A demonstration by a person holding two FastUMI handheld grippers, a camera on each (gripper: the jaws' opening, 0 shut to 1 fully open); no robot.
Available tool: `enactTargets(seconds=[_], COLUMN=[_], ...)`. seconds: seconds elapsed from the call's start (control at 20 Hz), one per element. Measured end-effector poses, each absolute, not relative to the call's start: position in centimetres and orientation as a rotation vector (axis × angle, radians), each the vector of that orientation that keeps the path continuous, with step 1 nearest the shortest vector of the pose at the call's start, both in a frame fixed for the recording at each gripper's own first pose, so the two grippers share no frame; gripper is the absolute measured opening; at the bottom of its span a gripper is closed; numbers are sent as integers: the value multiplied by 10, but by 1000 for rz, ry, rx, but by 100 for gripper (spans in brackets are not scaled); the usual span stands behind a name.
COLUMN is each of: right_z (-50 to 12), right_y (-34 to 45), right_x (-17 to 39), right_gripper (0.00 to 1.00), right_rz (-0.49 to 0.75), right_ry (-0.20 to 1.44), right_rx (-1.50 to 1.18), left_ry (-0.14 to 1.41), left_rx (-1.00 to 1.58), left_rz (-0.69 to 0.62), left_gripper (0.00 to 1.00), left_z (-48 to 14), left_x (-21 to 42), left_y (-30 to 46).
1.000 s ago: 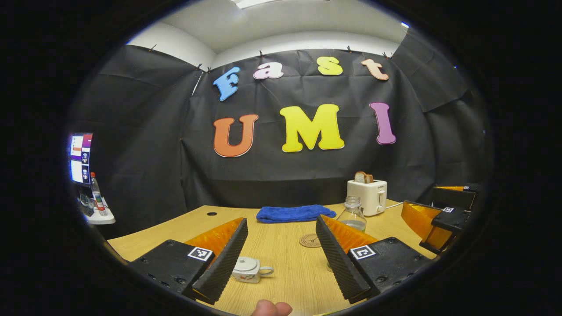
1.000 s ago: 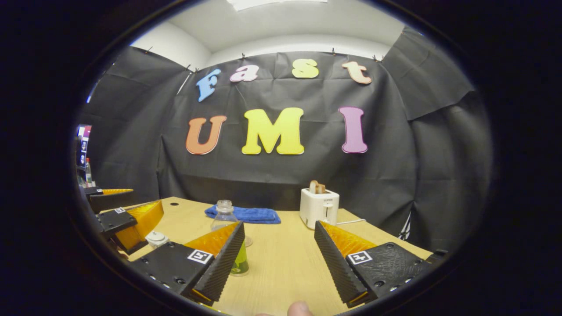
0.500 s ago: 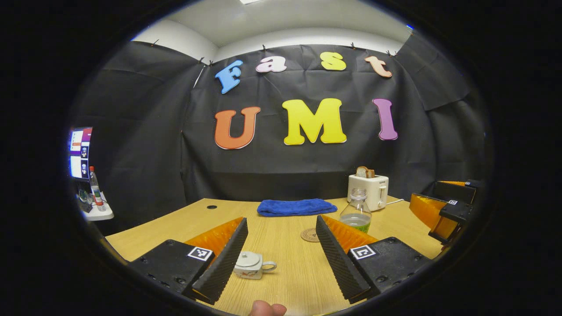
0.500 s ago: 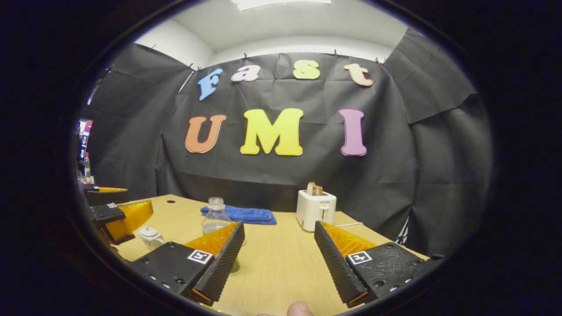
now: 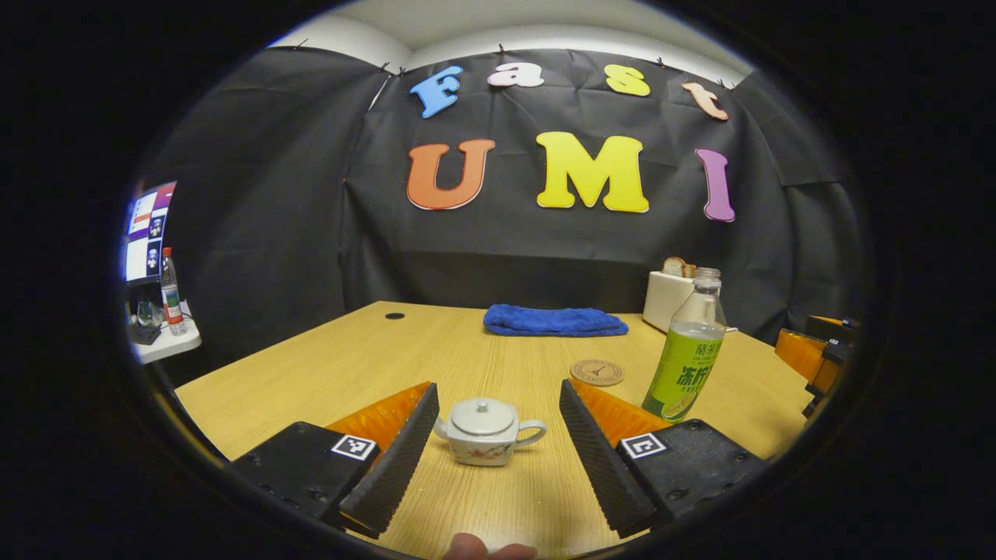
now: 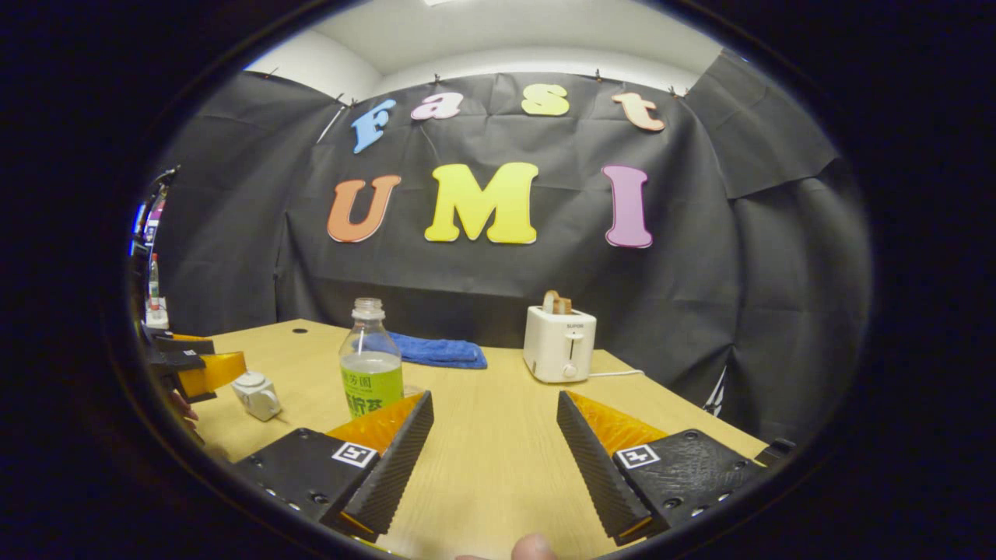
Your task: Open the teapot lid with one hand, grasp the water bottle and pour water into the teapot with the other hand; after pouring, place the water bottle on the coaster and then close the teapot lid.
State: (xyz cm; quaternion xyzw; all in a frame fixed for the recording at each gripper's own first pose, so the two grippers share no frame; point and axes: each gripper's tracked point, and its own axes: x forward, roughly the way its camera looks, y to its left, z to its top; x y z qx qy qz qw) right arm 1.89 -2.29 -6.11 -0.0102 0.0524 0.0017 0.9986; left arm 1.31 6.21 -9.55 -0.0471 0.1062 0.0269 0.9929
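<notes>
Looking along our left gripper (image 5: 494, 455), we see its fingers spread wide with the teapot (image 5: 486, 430) framed between them just ahead, untouched, lid on, handle to the right and spout to the left. Our right gripper (image 6: 492, 459) is spread too, holding nothing. On the table (image 5: 327, 373), right of the teapot, stands the water bottle (image 5: 686, 346), upright and uncapped, with the coaster (image 5: 597, 372) just left of it. Toward the far edge lie a blue towel (image 5: 554, 320) and a toaster (image 6: 559, 344).

Recording booth: black cloth walls (image 6: 747, 257), wooden table (image 6: 498, 435), toaster (image 6: 559, 343), monitor (image 5: 146, 231) beside.
</notes>
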Motion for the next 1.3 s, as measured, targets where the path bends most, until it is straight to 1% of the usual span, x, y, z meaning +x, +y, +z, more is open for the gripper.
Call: enactTargets(seconds=[0.05,0.2,0.25,0.3,0.4,0.55,0.6,0.65,0.7,0.75,0.8,0.85,0.9,0.95,1.0,1.05,1.1,1.15,1.25,1.3], right_z=[-61,-57,-59,-60,-60,-62,-61,-60,-58,-57,-55,-54,-54,-56,-56,-57,-57,-57,-60,-61], right_y=[-24,-27,-29,-32,-39,-46,-47,-48,-47,-46,-43,-36,-25,-13,-4,4,12,18,29,32], right_x=[19,21,21,22,24,26,27,27,28,28,28,30,30,28,26,24,21,19,15,16], right_gripper=[95,95,95,95,95,95,95,95,95,95,96,95,98,95,98,98,95,98,98,95], right_rz=[0,-8,-12,-17,-30,-43,-45,-46,-47,-44,-34,-11,28,72,108,143,174,199,233,240], right_ry=[102,90,88,88,89,95,95,93,89,83,77,73,75,79,83,83,83,83,87,91], right_rx=[-24,-35,-45,-56,-70,-70,-70,-71,-75,-79,-81,-81,-76,-70,-65,-62,-60,-58,-50,-49], left_ry=[221,250,269,280,289,312,319,328,326,325,326,328,331,331,329,327,326,322,303,289], left_rx=[-87,-45,-40,-39,-37,-37,-40,-39,-36,-35,-35,-29,-25,-20,-17,-14,-13,-17,-33,-40], left_rz=[51,62,68,72,73,82,83,93,107,114,118,123,126,126,122,123,121,120,118,118], left_gripper=[98,87,84,79,72,63,57,53,45,41,31,28,24,22,16,12,7,6,5,4], left_z=[-99,-110,-114,-117,-118,-124,-127,-128,-127,-127,-127,-128,-127,-127,-126,-125,-124,-123,-116,-110], left_x=[17,29,33,37,41,50,52,51,52,54,55,57,57,59,60,61,62,61,59,59], left_y=[63,70,73,75,76,78,78,81,85,85,85,84,83,82,80,81,81,82,83,85])
